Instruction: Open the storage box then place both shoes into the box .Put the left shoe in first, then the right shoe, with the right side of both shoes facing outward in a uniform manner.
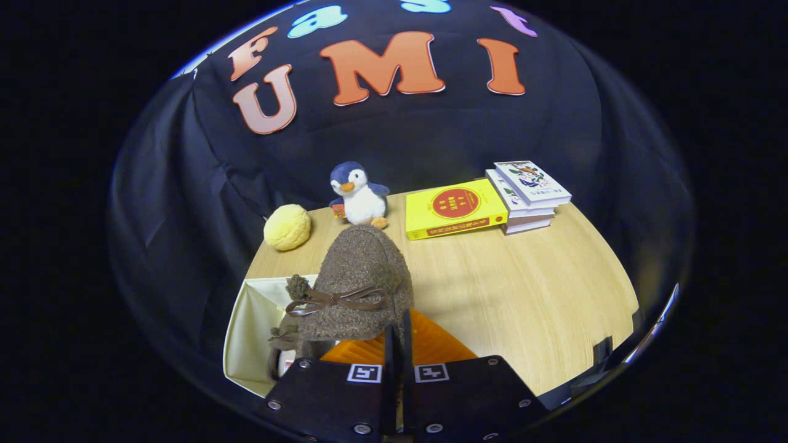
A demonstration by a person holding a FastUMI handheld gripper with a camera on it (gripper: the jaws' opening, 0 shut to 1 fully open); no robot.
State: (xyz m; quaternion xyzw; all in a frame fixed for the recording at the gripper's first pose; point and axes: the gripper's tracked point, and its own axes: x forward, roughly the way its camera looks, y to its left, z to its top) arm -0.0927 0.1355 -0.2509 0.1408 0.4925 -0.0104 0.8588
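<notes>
From my remote seat, the biggest thing I see is the light wooden table (492,283), running from just ahead of the fingers out to the black cloth wall at the back. On it, at about ten o'clock from the fingertips and close in, sits the storage box (249,332), cream-coloured, with its pale inner wall showing, so it stands open. An orange ridged surface (437,344) lies right around the fingertips, between the box and the bare table at one o'clock; I cannot tell whether it is the lid or another part of the box.

Just ahead of the fingers at eleven to twelve o'clock is a shoe (360,283), a fuzzy brown slipper with a darker brown bow and pompoms across its top. Its toe points away from me, and its heel end comes right up to the fingertips over the box's edge. I cannot tell which shoe of the pair it is.

My gripper (399,335) has its two fingers drawn close together with only a thin slit between them. The tips meet the slipper's rear edge, but whether they pinch it I cannot tell.

Well beyond, at one o'clock, a yellow book (455,210) lies flat, with a stack of books (529,195) touching it at two o'clock. A penguin plush (359,195) stands at twelve o'clock, and a yellow bun-shaped toy (287,227) sits at eleven o'clock.
</notes>
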